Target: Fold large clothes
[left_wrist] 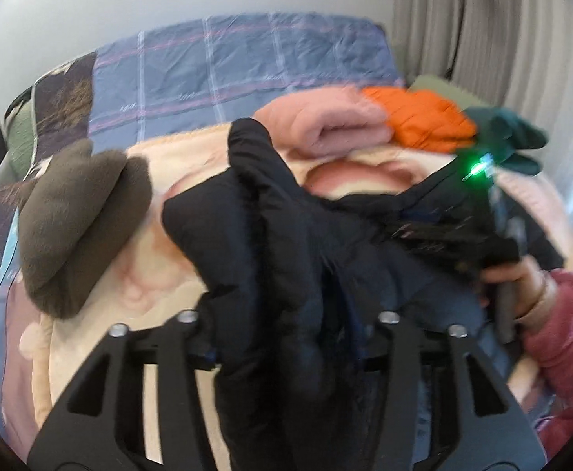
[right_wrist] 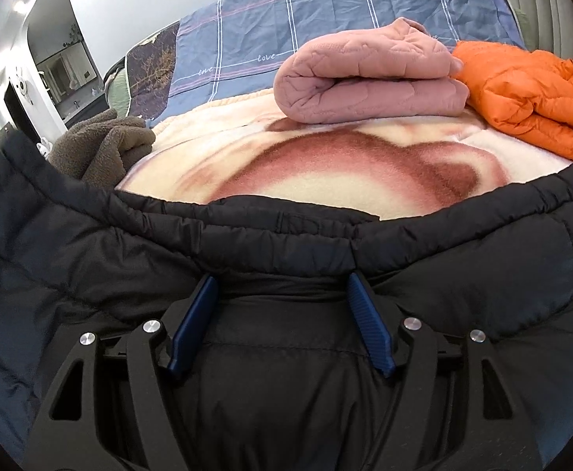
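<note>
On bed sheet (right_wrist: pixel 325 11): blanket (right_wrist: pixel 325 168), spread across near half. At near edge of blanket, nearest the cameras: large padded jacket (right_wrist: pixel 286 259), lying crosswise, one part raised at left. Behind it, at far edge of blanket: folded quilted garment (right_wrist: pixel 368 82). Touching that on its right: crumpled puffer jacket (right_wrist: pixel 529 98). At left edge of blanket, apart from the others: heaped fleece garment (right_wrist: pixel 106 145). Over middle of padded jacket: right gripper (right_wrist: pixel 281 278).
</note>
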### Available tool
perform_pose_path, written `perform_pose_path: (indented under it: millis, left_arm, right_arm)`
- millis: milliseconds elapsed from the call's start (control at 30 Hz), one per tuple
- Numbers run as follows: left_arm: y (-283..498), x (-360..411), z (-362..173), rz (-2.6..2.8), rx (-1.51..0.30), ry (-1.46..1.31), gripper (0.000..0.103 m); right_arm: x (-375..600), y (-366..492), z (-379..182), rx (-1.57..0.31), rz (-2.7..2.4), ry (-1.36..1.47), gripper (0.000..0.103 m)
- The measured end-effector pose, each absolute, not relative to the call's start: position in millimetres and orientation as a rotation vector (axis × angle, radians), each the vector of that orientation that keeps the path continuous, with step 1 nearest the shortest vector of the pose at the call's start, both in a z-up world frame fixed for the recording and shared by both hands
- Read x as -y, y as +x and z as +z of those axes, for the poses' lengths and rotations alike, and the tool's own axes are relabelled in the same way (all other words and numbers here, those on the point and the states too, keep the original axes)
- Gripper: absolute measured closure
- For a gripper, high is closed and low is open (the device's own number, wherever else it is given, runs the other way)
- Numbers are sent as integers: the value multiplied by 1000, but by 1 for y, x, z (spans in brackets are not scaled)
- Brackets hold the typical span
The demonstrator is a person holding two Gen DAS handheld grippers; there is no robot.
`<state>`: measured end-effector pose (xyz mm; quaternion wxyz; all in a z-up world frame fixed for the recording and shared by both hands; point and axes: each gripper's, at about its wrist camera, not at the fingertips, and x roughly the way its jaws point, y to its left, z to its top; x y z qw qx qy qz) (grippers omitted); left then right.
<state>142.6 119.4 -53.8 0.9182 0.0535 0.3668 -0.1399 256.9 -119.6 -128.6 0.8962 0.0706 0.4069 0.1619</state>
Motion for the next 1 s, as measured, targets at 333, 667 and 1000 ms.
perform_pose_path:
  millis: [333,667,1000]
  left_arm:
    - [145,-202,-133,-202,-900,-264,30]
    - [140,-167,-92,-304,-839,-202,82]
    - [137,-30,31,-526,-818,235,82]
  right_arm:
    - [120,256,-128,-837,360,159,30]
    - [121,256,-129,-837,365,168,29]
    - [127,257,-129,-837,388,203,29]
